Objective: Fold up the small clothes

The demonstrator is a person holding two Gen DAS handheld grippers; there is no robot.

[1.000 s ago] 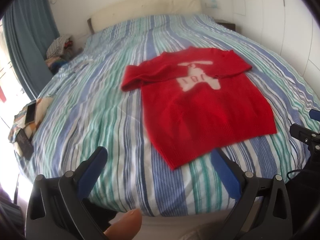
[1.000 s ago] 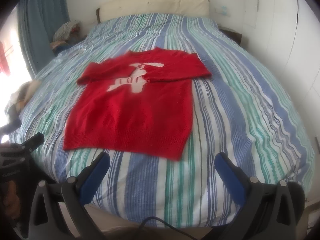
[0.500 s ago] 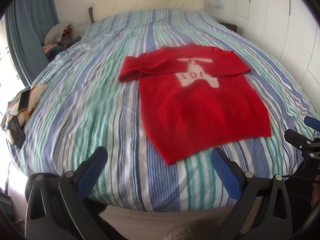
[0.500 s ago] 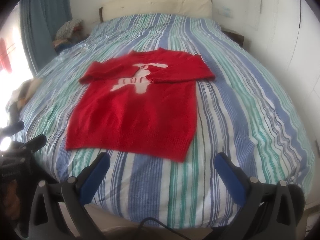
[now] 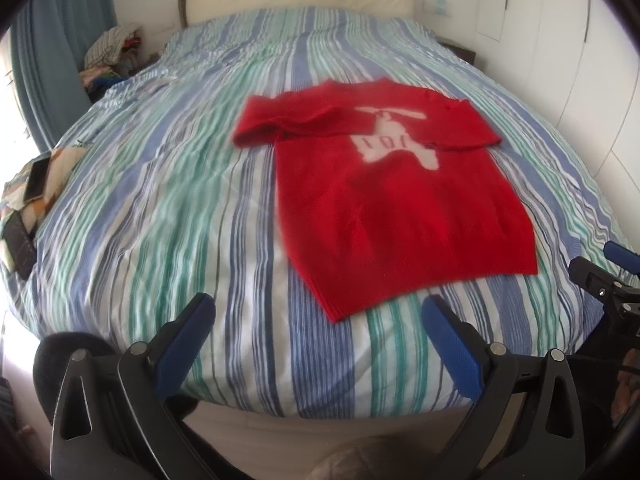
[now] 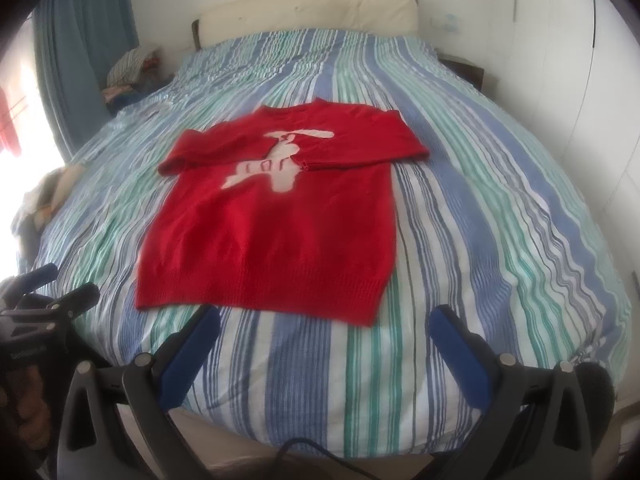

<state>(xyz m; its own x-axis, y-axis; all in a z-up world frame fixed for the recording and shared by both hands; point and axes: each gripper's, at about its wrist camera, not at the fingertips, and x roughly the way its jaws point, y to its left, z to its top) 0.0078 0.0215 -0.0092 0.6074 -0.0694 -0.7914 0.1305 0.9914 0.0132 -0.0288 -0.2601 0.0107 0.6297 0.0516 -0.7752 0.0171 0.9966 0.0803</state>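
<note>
On the striped bed (image 6: 480, 200), the red sweater (image 6: 272, 236) lies hem-first ahead of both empty, spread grippers, left gripper (image 5: 316, 344) and right gripper (image 6: 324, 352) roughly equidistant.

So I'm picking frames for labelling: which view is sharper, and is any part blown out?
Left wrist view: the red sweater and the striped bedspread are smeared by blur, with window glare at the left edge. Right wrist view: the sweater is sharper, its hem ribbing readable; the left edge is blown out. Both bend the bed fisheye-style.
</note>
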